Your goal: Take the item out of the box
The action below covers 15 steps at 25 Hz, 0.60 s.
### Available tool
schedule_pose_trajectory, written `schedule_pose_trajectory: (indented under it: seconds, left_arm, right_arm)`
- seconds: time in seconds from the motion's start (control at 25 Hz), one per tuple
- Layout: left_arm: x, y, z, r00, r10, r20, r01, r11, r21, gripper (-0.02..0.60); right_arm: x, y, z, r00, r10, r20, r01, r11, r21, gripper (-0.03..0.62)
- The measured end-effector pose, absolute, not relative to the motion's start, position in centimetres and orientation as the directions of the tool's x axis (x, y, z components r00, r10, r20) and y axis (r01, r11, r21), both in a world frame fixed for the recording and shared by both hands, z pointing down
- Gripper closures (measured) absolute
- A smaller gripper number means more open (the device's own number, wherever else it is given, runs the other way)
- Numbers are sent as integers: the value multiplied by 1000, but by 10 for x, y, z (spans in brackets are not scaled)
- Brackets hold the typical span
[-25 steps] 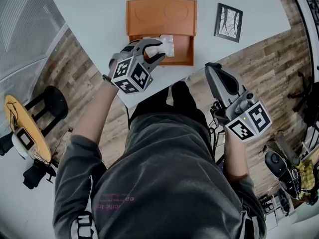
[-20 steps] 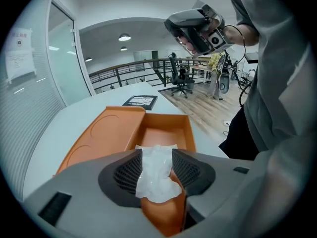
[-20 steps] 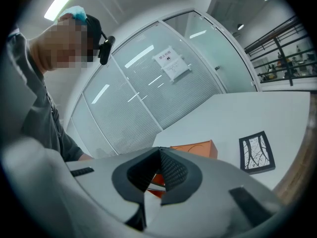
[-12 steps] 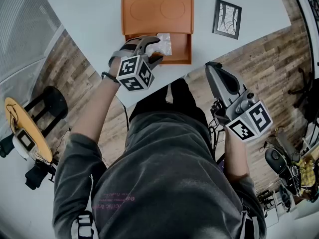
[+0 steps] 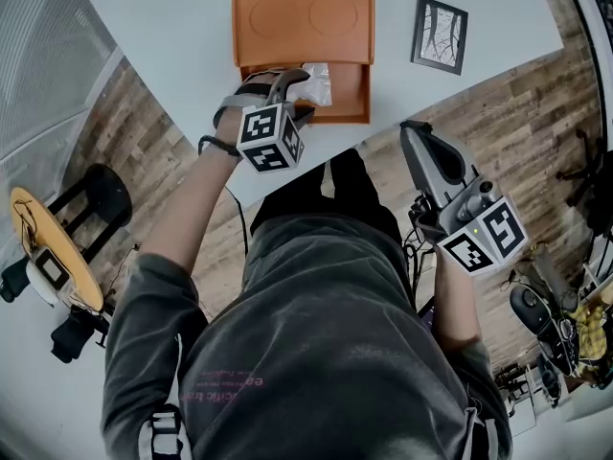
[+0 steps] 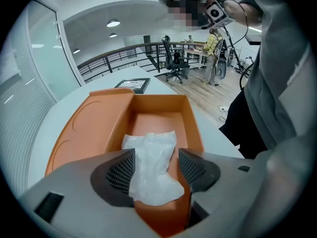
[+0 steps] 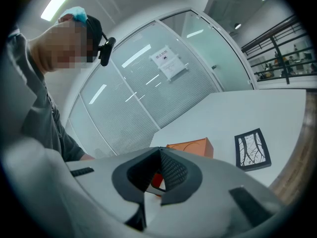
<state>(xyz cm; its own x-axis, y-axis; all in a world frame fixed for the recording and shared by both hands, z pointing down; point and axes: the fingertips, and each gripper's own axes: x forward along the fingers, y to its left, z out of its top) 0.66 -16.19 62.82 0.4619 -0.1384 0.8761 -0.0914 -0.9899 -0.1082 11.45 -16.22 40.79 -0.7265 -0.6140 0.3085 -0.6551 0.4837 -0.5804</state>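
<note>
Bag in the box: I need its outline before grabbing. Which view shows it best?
The left gripper view: the bag lies almost whole in the box, between the left hand-held gripper's jaws, which have just been opening. The head view shows a small part beyond that gripper. The right gripper view shows only the box.

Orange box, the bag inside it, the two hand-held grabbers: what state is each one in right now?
Orange box: open, lid folded back flat on the table.
Plastic bag: crumpled, lying inside the box, not gripped.
Left gripper: open, jaws have just been opening, one either side of the bag.
Right gripper: shut, empty, held beside the table.
Picture: lying flat on the table.
</note>
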Motion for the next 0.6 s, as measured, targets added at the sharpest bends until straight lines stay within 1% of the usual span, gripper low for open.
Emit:
schedule_pose_trajectory:
  seconds: [0.28,0.44,0.6]
  left_arm:
    - [10,-162,640,422,-126,898,-95,-991,-94,304]
    - [9,-161,646,380,-113,918,-71,-993,-93,307]
    - [8,-163,649,355,-127,926,-64,-992,-112,319]
  right_arm:
    - [118,-162,410,-727,-614,307,-653,481,-585,589]
    - [120,-160,410,-726,-615,308,-654,478,-586,589]
    - [124,-161,409,-725,-617,307,-654,476,-587,589]
